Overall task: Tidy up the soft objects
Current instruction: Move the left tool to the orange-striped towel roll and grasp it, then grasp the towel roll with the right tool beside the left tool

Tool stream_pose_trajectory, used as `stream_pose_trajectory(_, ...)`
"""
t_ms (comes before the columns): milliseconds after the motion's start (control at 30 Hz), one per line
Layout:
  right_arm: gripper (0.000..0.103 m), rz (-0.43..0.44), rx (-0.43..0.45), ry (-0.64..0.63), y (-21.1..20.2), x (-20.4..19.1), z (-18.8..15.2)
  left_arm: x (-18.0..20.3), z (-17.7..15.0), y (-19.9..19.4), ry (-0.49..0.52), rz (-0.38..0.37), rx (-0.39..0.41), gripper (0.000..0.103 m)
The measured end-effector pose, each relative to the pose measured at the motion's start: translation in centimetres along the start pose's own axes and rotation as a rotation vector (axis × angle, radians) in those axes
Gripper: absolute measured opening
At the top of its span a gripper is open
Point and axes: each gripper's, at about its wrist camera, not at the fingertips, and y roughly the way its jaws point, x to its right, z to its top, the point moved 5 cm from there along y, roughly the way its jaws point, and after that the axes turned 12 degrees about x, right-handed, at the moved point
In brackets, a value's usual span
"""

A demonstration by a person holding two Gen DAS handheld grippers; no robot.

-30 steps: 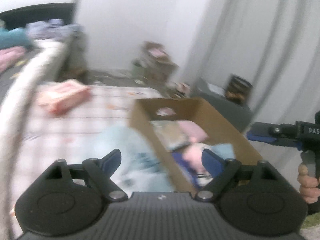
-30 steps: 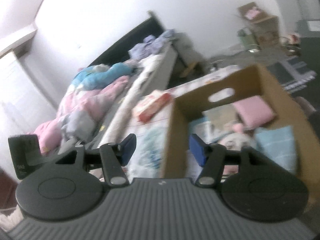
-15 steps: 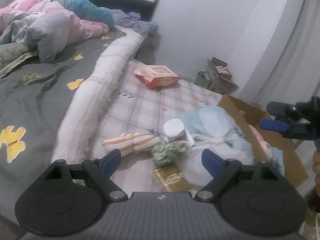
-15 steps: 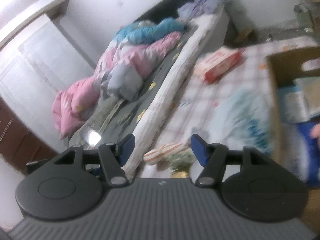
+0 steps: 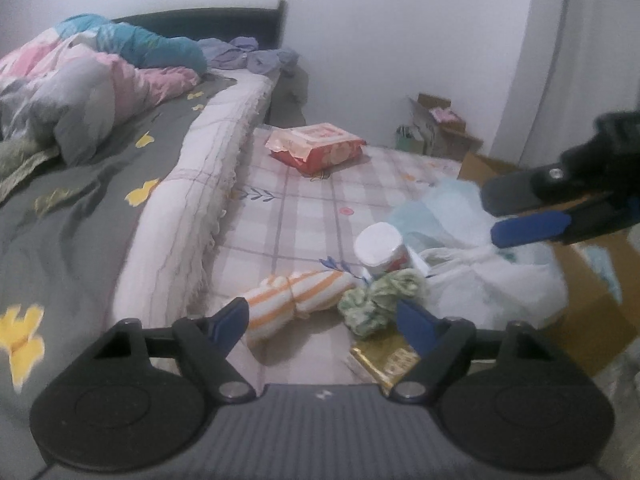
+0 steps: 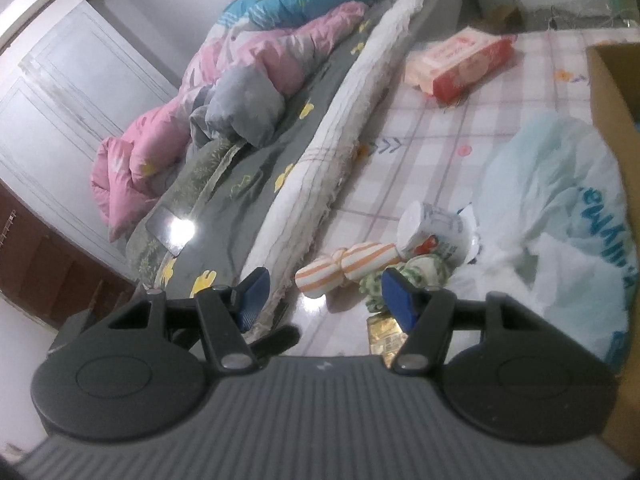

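Behind the green bundle (image 6: 404, 276), a half-hidden cup (image 6: 434, 230).

Cardboard box (image 6: 608, 92) cut off by right wrist view's edge; contents hidden. Gold packet (image 5: 386, 356) partly covered by left tongs' body. Print on white plastic bag (image 6: 568, 248) too blurred to read. Right tongs (image 5: 524, 212) blurred, cropped.

Both tools swung from the cardboard box (image 5: 592, 320) toward the striped roll (image 5: 296, 304), left tool (image 5: 322, 322) narrowing, empty.

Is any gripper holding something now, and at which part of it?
Nothing is held. The left gripper and right gripper are both open and empty above the striped roll.
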Motion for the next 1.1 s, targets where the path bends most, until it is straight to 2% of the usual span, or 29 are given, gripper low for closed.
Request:
stream_pose_trajectory(67, 0.062, 0.006, -0.013, 0.011, 0.8, 0.0, -0.2, -0.5, 0.2, 1.7, 0.041, 0.002, -0.029, 0.075)
stream_pose_trajectory(333, 0.062, 0.033, -0.049, 0.081, 4.1, 0.5, -1.2, -1.4, -1.3, 8.1, 0.233, 0.023, -0.188, 0.064)
stream_pose_trajectory(500, 0.062, 0.043, -0.066, 0.103, 5.3, 0.5, -1.5, -1.6, -2.0, 8.8, 0.253, 0.074, -0.224, 0.058)
stream_pose_trajectory(567, 0.062, 0.046, -0.070, 0.106, 5.7, 0.4, -1.5, -1.8, -2.1, 8.5, 0.241, 0.087, -0.228, 0.047)
stream_pose_trajectory(600, 0.062, 0.047, -0.073, 0.107, 5.9, 0.4, -1.6, -1.9, -2.1, 8.3, 0.238, 0.090, -0.231, 0.047)
stream_pose_trajectory(767, 0.062, 0.058, -0.090, 0.127, 6.6, 0.4, -2.3, -2.3, -2.5, 6.8, 0.190, 0.095, -0.239, 0.040)
stream_pose_trajectory(833, 0.062, 0.062, -0.097, 0.135, 6.8, 0.3, -2.7, -2.5, -2.7, 5.8, 0.138, 0.089, -0.242, 0.038)
stream_pose_trajectory(1000, 0.062, 0.074, -0.120, 0.139, 7.1, -0.2, -3.8, -3.8, -3.6, 3.0, -0.087, 0.031, -0.259, 0.037)
stream_pose_trajectory(1100, 0.062, 0.075, -0.139, 0.132, 7.6, -0.5, -4.5, -4.5, -5.0, 1.5, -0.238, -0.031, -0.273, 0.037)
